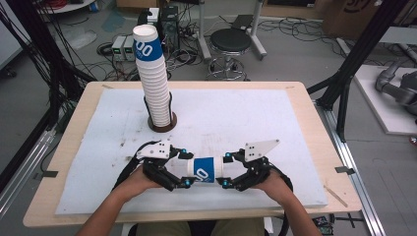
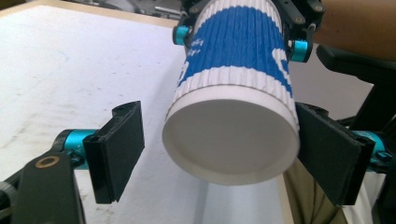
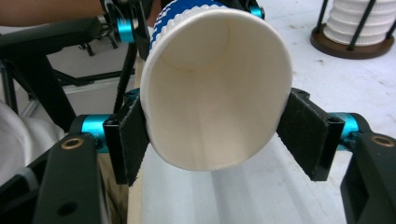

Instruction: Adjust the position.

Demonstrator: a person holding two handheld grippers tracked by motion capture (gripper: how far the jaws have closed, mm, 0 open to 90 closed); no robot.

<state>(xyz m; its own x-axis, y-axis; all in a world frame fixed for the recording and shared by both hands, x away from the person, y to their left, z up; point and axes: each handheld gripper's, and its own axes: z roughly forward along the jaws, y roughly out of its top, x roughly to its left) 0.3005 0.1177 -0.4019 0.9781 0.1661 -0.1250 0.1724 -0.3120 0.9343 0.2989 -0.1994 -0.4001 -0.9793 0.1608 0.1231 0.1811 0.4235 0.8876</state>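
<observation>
Over the bench [image 1: 295, 147], a light, crushable paper cup [image 1: 204, 169] hangs sideways btwn both tools: right hand-held gripper [image 3: 212, 133] clamped on its rim, already ovalled, left hand-held gripper [image 2: 224, 158] apart w/ one pad at the stiffer base.

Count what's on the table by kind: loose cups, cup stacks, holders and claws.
Loose blue-and-white ribbed paper cup: 1
Tall stack of white paper cups: 1
Round brown stack holder base: 1
Black two-jaw claws: 2, left, right
Total: 5
</observation>
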